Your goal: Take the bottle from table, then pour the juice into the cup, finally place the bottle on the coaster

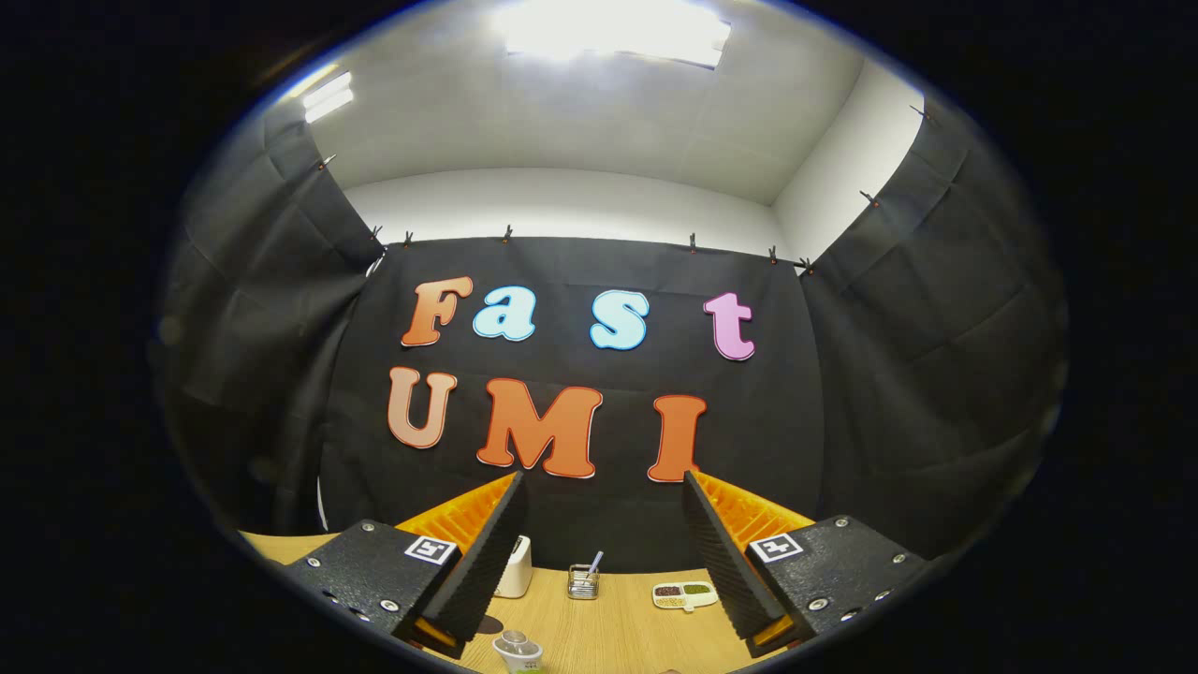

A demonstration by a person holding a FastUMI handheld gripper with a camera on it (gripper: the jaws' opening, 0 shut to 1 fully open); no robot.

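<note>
We see the tool (599, 552) held high and level above a light wooden surface (608, 637), its two black ridged fingers (487, 552) spread wide apart with nothing between them. The bottle (518, 651) stands low in front, just below and slightly inside the left finger, and we can make out only its clear cap and a trace of green beneath it. Farther back, near the black cloth wall, sit a white container (515, 566) partly hidden by the left finger, a small wire holder (583, 580) with a stick in it between the fingers, and a shallow divided dish (685, 594) close to the right finger. We cannot make out a cup or a coaster from here. We judge the step in hand to be reaching for the bottle, with no grasp begun. To do it well, we would tip the tool downward, lower it until the bottle's body sits centred between the fingers, keep them wide until both sides are clear, then close on the body rather than the narrow cap, holding the bottle upright.
</note>
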